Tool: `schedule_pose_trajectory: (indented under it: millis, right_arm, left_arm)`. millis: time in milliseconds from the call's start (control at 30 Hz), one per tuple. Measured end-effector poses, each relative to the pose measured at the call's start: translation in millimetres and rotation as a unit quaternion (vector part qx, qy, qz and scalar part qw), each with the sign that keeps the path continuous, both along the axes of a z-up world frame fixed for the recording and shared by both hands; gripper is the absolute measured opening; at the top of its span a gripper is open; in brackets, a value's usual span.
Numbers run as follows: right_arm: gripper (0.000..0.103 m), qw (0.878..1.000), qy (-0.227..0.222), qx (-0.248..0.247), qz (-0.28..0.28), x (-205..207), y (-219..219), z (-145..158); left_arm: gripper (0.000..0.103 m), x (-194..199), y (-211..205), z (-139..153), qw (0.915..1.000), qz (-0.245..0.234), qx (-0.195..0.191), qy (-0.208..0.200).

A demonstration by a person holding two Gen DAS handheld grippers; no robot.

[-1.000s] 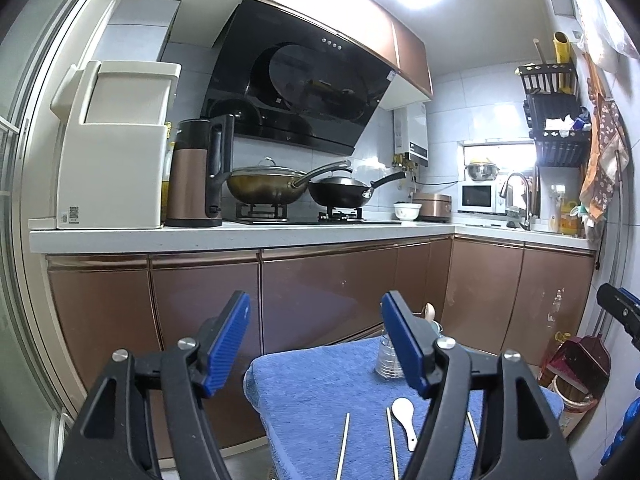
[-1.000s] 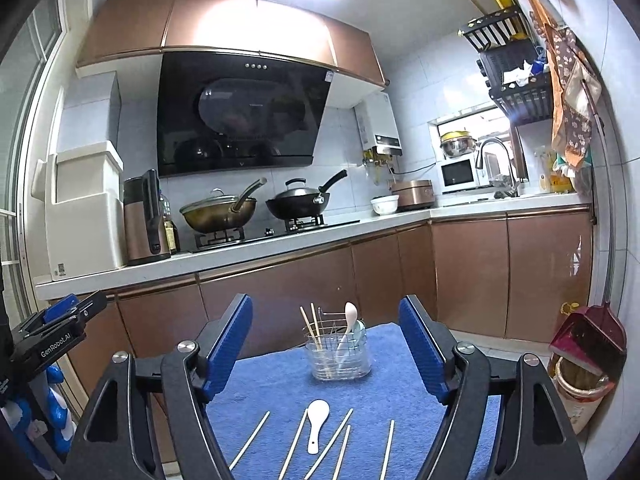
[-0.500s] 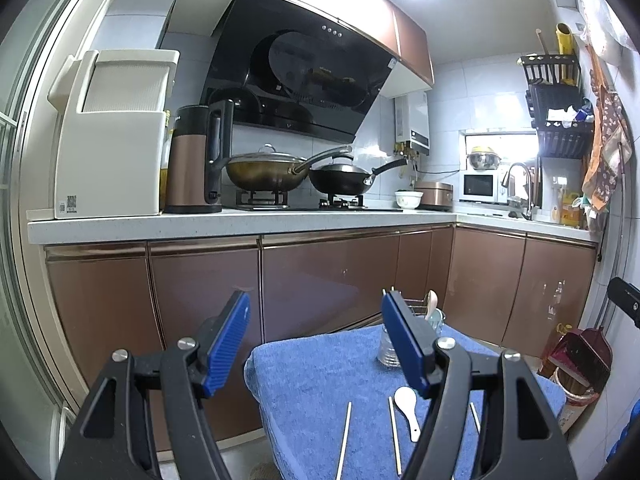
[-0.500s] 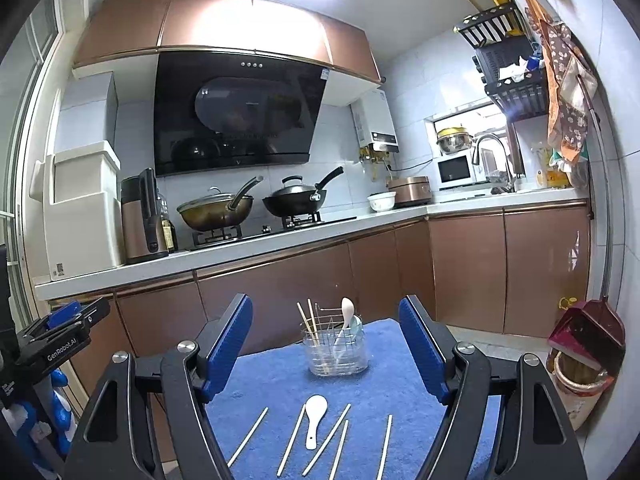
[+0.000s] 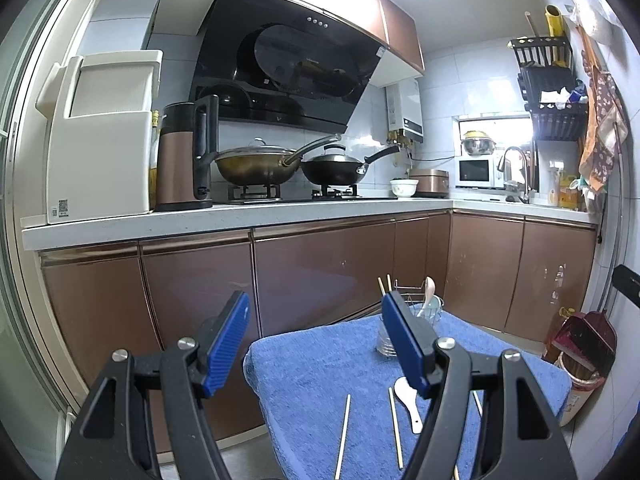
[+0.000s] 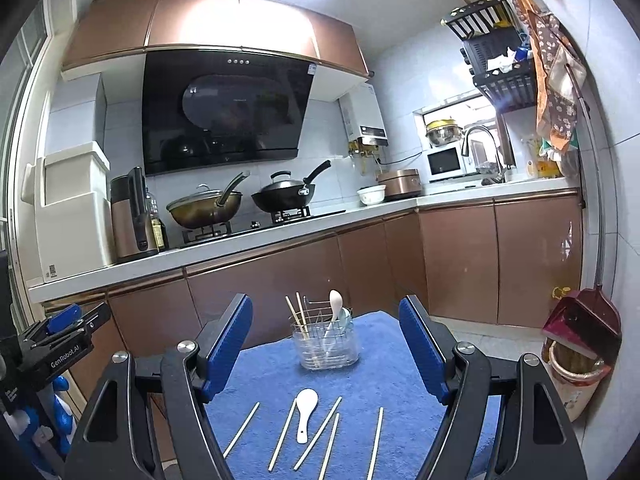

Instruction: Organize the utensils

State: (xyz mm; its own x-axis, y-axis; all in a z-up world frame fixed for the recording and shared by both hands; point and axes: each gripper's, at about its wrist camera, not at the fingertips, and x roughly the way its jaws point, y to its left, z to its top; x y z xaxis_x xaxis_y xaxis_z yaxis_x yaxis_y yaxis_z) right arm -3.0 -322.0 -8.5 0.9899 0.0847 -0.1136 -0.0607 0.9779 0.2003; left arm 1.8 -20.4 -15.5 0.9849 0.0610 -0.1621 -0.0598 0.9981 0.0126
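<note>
Surface: a small table covered by a blue towel (image 6: 384, 368) stood in the middle of the kitchen floor, its near-left corner hanging over the edge in the left wrist view.
Holder: a clear utensil holder (image 6: 326, 346) with a wire insert sat upright near the far edge of the towel; two chopsticks and a pale spoon (image 6: 335, 304) leaned inside it.
Loose utensils: a white spoon (image 6: 306, 412) lay flat on the towel nearer the cameras, bowl toward the holder, with five loose chopsticks (image 6: 316, 434) scattered to either side of it, two of them meeting at the tips.
Left gripper: the left gripper (image 5: 316, 344) hung above the towel's left edge, blue pads spread wide with nothing between them; its right pad hid part of the holder.
Right gripper: the right gripper (image 6: 326, 344) was held above the near side of the towel, jaws likewise wide apart and empty, framing the holder.
Counter: a white worktop (image 6: 248, 240) ran along the back wall and turned the corner to the right, over copper-brown cabinet doors (image 6: 280, 280).
Stove: two woks (image 6: 204, 208) sat side by side on a gas hob beneath a black range hood (image 6: 224, 108).
Left end: a cream bin-like box (image 5: 100, 136) and a brown kettle (image 5: 186, 156) stood together on the counter.
Right end: a white bowl (image 6: 371, 194), a rice cooker, a microwave (image 6: 444, 162) and a sink tap lined the counter toward the window.
Floor corner: a dark red dustpan (image 6: 580, 320) rested against a bin at the right wall.
</note>
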Motion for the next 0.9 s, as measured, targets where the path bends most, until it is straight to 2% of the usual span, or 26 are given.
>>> schedule_pose_trajectory:
  millis: [633,767,900]
  right_arm:
    - [0.075,0.999,0.026,0.012,-0.017,32,-28,-7]
    - [0.075,0.999,0.040,-0.006,-0.025,44,-32,-10]
    - [0.075,0.998,0.066,-0.005,-0.024,60,-40,-20]
  left_arm:
    - [0.067,35,-23,7,0.9996,-0.008,0.025,0.005]
    - [0.067,60,-22,-2,0.9994,-0.014,0.017,0.028]
    - [0.067,90,-16,-21,0.9961,-0.034,0.001,0.082]
